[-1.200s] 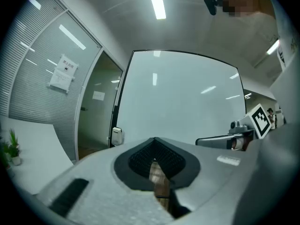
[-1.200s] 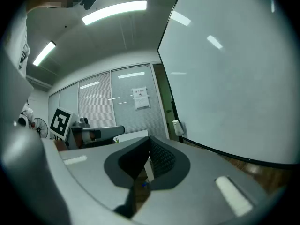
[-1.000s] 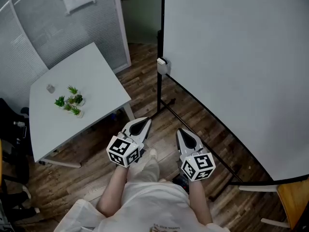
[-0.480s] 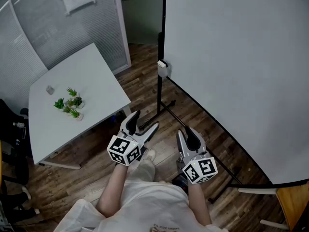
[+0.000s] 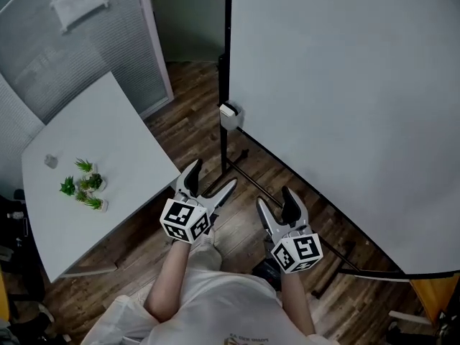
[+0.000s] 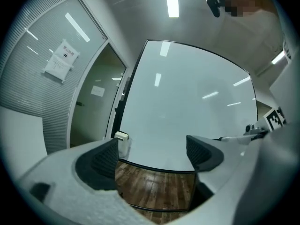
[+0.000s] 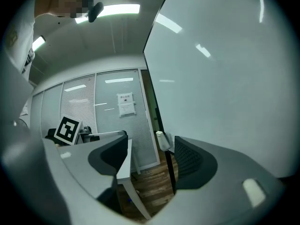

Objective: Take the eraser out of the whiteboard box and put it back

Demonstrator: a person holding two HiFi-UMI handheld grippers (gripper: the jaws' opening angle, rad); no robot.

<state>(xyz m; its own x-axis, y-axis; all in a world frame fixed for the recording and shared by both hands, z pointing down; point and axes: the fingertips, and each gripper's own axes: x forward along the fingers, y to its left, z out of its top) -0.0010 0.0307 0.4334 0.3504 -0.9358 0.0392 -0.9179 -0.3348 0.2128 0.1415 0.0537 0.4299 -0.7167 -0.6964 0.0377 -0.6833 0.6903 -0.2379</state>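
A small white whiteboard box (image 5: 228,114) hangs on the left post of the big whiteboard (image 5: 345,99); I cannot make out the eraser in it. My left gripper (image 5: 212,177) is open and empty, held level over the wooden floor well short of the box. My right gripper (image 5: 276,201) is beside it, also open and empty. Both sets of jaws have just been opening with nothing between them. The box (image 6: 121,138) shows past the left jaw in the left gripper view, and the box (image 7: 161,140) shows between the jaws in the right gripper view.
A white table (image 5: 122,142) stands at the left with small potted plants (image 5: 81,186) and a small grey object (image 5: 50,161). The whiteboard's dark stand bars (image 5: 251,175) run along the floor. A frosted glass partition (image 5: 65,42) is behind. An orange chair (image 5: 435,297) is at bottom right.
Both grippers went from shut to wide open, the left first, then the right. They moved forward toward the whiteboard, and the head view shifted so the box sits nearer.
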